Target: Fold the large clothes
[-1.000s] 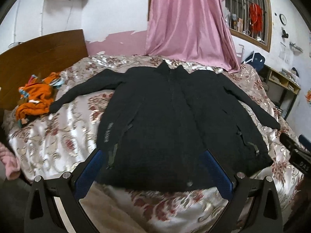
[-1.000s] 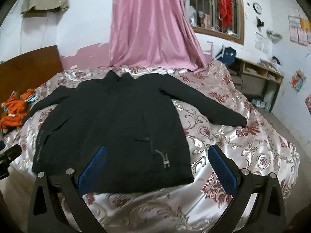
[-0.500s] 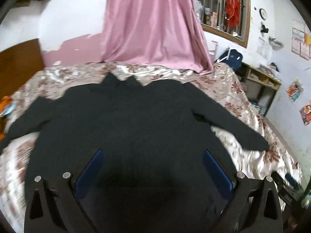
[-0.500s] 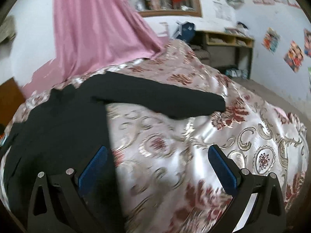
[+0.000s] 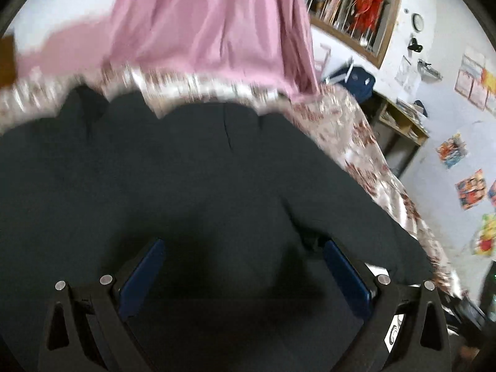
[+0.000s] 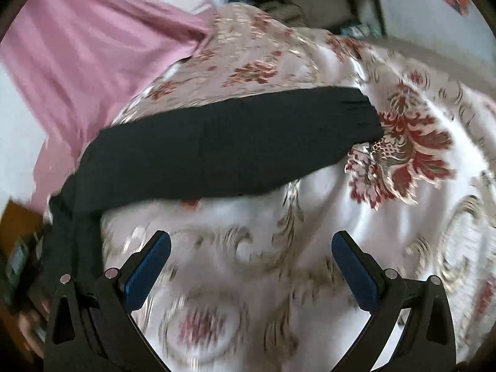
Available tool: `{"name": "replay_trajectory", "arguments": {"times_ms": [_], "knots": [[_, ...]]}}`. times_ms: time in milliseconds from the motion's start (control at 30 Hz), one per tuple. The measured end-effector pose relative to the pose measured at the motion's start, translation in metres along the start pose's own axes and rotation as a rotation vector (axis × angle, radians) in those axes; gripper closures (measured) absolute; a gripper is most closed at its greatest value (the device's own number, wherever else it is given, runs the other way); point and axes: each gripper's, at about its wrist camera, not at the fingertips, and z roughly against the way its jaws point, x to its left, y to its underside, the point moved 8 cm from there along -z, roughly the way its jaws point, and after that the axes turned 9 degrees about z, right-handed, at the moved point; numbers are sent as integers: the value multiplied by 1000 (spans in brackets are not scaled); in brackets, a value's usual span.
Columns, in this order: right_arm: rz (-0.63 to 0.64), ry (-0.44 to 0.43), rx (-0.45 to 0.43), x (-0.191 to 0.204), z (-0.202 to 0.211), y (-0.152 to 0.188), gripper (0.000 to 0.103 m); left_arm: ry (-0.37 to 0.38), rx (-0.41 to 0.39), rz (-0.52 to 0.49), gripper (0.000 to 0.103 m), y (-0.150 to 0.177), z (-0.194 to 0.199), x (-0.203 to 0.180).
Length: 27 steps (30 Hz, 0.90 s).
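Sleeve lay crosswise on the bedspread, just ahead of the wide-open right gripper; left gripper, equally wide and empty, hovered over the jacket body.

Black jacket spread flat on the bed, one sleeve stretched out sideways.

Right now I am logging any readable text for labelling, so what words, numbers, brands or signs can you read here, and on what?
No text can be read in either view.
White sticker on the left gripper: a dark round logo, no legible letters.
Wall clock: too small for numerals.
Posters and papers on the wall: blurred, unreadable.
Black jacket and its sleeve: no label or print shows.
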Motion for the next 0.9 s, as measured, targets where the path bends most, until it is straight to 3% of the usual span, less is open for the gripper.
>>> {"name": "replay_trajectory", "arguments": {"times_ms": [67, 233, 300, 367, 433, 467, 500, 567, 633, 767, 900], "knots": [[-67, 10, -8, -10, -17, -8, 1, -7, 46, 15, 1, 10, -17, 7], [-278, -19, -39, -35, -54, -16, 3, -6, 43, 0, 0, 23, -29, 14], [-318, -21, -56, -41, -63, -20, 10, -1, 37, 3, 0, 26, -32, 16], [-369, -17, -74, -48, -72, -24, 24, 2, 42, 1, 0, 26, -38, 18], [-422, 8, -57, -54, -84, -27, 30, 10, 41, 9, 0, 29, -41, 22], [-433, 23, -32, -54, -87, -28, 39, 11, 43, 9, 0, 29, -41, 22], [-430, 48, -10, -55, -90, -29, 57, 13, 43, 10, 0, 29, -40, 22], [-382, 89, 13, -52, -91, -40, 79, 36, 58, 22, 0, 29, -36, 25], [-331, 107, 9, -40, -84, -55, 91, 72, 80, 44, 0, 25, -29, 29], [-170, 110, -93, -3, -43, -101, 95, 121, 146, 170, 0, 14, -2, 50], [141, 144, -261, 72, 20, -146, 96, 106, 165, 220, 0, 5, 29, 80]]}}
